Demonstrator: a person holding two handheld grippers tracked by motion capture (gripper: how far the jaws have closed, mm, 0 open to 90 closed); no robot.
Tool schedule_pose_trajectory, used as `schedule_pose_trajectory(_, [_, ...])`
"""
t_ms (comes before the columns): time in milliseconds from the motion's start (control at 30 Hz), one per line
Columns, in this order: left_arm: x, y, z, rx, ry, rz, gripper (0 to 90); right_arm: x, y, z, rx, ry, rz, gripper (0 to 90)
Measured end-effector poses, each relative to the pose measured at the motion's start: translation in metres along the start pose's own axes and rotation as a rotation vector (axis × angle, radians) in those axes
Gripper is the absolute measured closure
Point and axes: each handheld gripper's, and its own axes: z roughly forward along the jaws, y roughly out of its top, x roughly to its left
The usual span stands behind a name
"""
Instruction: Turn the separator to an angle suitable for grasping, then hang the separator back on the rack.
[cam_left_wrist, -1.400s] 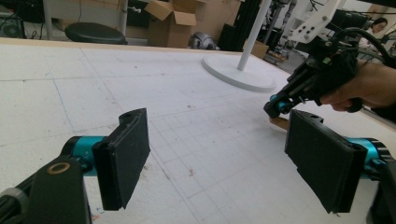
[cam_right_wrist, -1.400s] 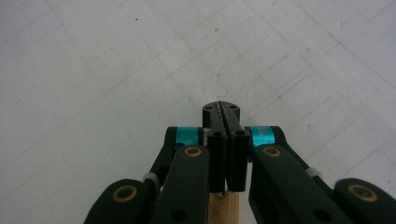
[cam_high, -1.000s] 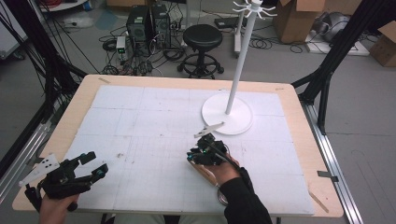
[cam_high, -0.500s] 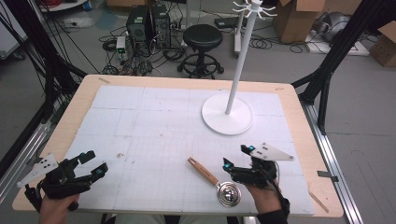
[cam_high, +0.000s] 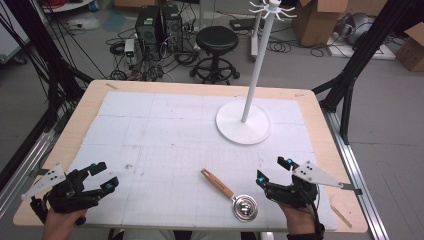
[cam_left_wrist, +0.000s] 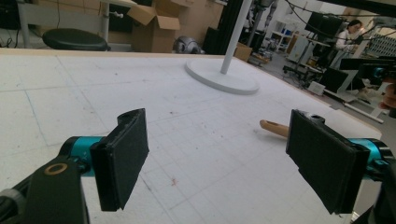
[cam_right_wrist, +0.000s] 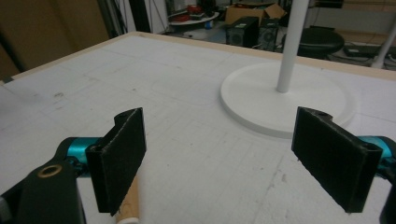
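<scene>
A small metal ladle lies on the white mat near the front edge, with its wooden handle (cam_high: 218, 183) pointing up-left and its round bowl (cam_high: 245, 208) toward me. My right gripper (cam_high: 272, 169) rests just right of the bowl, open and holding nothing. In the right gripper view (cam_right_wrist: 224, 158) the handle's end (cam_right_wrist: 130, 201) pokes out under the left jaw. My left gripper (cam_high: 104, 176) sits open at the front left corner, far from the ladle. From the left gripper view (cam_left_wrist: 219, 158) the handle (cam_left_wrist: 273, 127) lies ahead on the right.
A white hook stand with a round base (cam_high: 244, 129) and a tall pole (cam_high: 255, 70) stands at the back right of the mat. The wooden table rim (cam_high: 200, 88) borders the mat. Beyond the table stand a stool (cam_high: 216, 39), computer towers (cam_high: 157, 22) and cardboard boxes.
My right gripper moved from the table's middle toward the front right and let go of the ladle, which now lies on the mat. The left gripper has stayed put.
</scene>
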Motion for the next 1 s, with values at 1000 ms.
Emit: schedule_pose_trajectory(1000, [-0.003,-0.002,0.009,0.048,-0.001,0.018,22.0,0.059,-0.009,0.080,0.302,0.183,-0.209,17.9])
